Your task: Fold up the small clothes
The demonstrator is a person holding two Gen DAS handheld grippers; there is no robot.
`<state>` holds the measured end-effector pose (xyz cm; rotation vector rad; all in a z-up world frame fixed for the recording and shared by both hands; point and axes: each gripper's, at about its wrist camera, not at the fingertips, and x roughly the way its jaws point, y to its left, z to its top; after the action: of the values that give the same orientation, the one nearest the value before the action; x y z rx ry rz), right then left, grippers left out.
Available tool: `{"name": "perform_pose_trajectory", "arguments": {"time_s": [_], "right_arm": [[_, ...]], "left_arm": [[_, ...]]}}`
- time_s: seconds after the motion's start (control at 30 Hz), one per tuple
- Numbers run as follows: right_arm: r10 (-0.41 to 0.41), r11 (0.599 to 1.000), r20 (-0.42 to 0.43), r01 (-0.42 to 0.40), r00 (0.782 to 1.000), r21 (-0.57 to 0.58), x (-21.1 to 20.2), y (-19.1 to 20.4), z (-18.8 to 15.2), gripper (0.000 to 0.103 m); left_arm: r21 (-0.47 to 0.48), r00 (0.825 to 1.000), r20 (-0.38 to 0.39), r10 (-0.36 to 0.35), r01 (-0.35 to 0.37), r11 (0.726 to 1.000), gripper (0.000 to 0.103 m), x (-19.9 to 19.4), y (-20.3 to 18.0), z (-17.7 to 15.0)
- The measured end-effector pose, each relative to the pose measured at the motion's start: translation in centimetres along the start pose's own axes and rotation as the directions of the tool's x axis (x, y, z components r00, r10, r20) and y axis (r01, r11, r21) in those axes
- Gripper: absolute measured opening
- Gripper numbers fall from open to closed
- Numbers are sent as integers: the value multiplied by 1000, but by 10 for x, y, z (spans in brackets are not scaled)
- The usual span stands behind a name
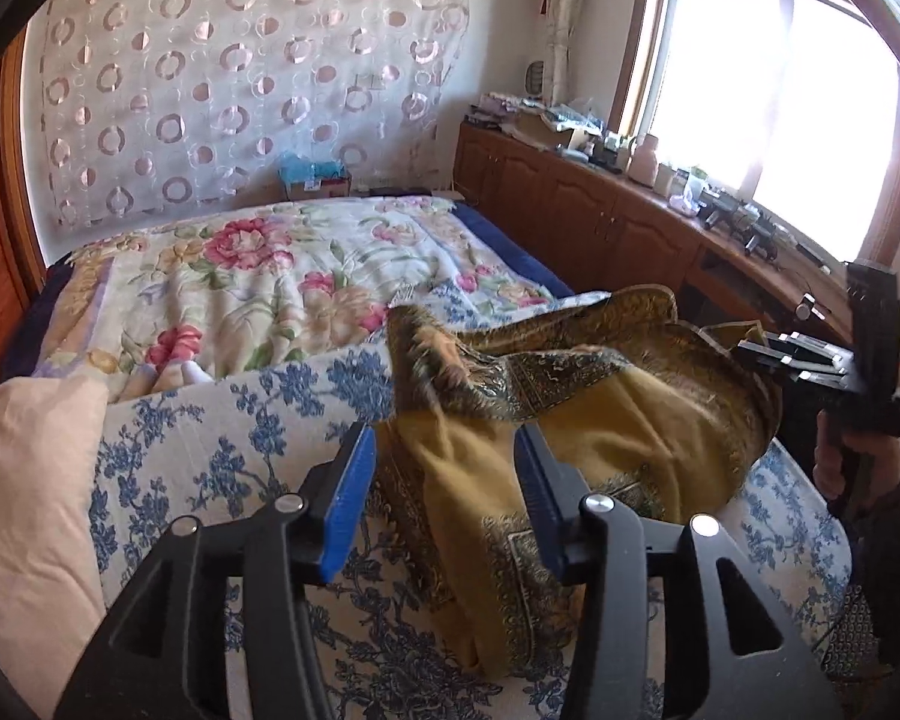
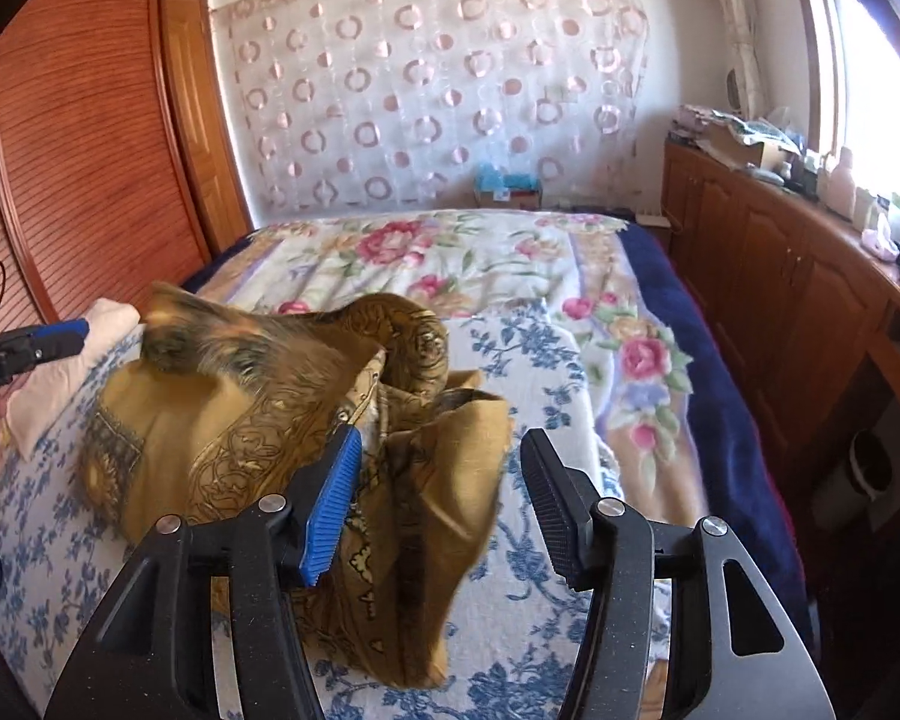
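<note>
The scarf (image 1: 576,420) lies crumpled on the blue-flowered sheet (image 1: 210,456) of the bed, not yet folded. Your left gripper (image 1: 444,504) and right gripper (image 2: 438,504) both gape, grasping nothing. Next, pinch 2 corners and spread it flat.

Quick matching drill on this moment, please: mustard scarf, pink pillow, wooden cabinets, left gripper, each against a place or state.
Things:
1. mustard scarf
2. pink pillow
3. wooden cabinets
4. left gripper

Places or states:
A. along the wall under the window
B. open, gripping nothing
C. crumpled on the blue-flowered bedspread
D. at the bed's left edge

Pairs: 1-C, 2-D, 3-A, 4-B
</note>
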<state>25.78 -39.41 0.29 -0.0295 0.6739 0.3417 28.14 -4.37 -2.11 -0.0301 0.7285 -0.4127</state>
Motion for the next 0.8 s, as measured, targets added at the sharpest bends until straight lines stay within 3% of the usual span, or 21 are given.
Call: {"name": "perform_pose_trajectory", "arguments": {"time_s": [0.4, 0.43, 0.5, 0.63, 0.8], "right_arm": [[-16, 1000, 26, 16, 1000, -14, -21, 12, 5, 56], [-8, 1000, 31, 8, 1000, -11, -25, 13, 4, 56], [10, 1000, 27, -10, 1000, -13, -28, 15, 4, 56], [21, 998, -5, -21, 1000, -54, -26, 25, -3, 50], [-66, 990, -92, 53, 994, -133, -7, 32, -19, 49]], "left_arm": [[21, 996, -86, -17, 19, 1000, 45, 44, -4, 8], [18, 996, -93, -17, 19, 1000, 35, 47, -3, 11], [30, 995, -95, -25, 28, 999, 31, 51, -4, 16], [44, 993, -119, -18, 24, 999, 0, 58, -6, 16], [70, 999, -29, 15, -13, 997, 0, 31, -11, 14]]}}
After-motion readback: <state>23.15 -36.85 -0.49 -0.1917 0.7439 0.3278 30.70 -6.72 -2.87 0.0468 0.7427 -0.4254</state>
